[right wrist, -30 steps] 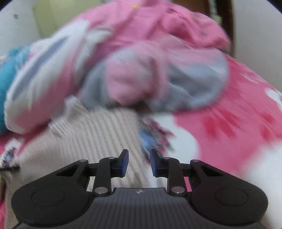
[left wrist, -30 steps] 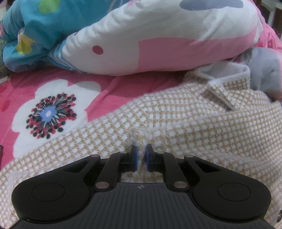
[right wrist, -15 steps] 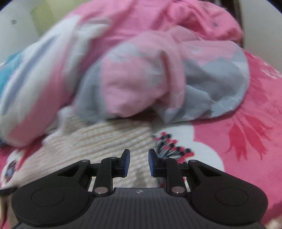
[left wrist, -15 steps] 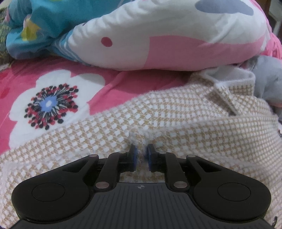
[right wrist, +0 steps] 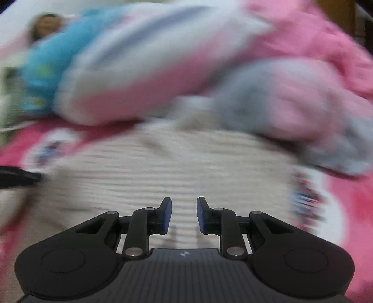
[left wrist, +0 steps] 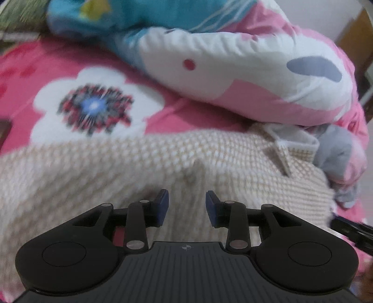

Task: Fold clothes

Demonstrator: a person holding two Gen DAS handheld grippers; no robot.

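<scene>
A beige and white checked knit garment (left wrist: 163,158) lies spread on the bed, its collar (left wrist: 293,144) at the far right. My left gripper (left wrist: 187,198) hovers over the middle of it with its jaws opening. Nothing is pinched between them, and a small raised crease (left wrist: 193,170) stands just ahead. In the blurred right wrist view the same garment (right wrist: 174,163) fills the middle. My right gripper (right wrist: 184,205) is above it, jaws a little apart with nothing between them. A black gripper part (left wrist: 349,230) shows at the right edge of the left wrist view.
The bed has a pink sheet with a big white flower (left wrist: 93,107). A white and pink quilt (left wrist: 244,77) and blue bedding (left wrist: 139,16) are piled behind the garment. A grey and pink cloth (left wrist: 338,149) is bunched beside the collar.
My left gripper let go of the pinched fold of the garment and its jaws spread. My right gripper swung left, from over the flowered sheet to over the garment.
</scene>
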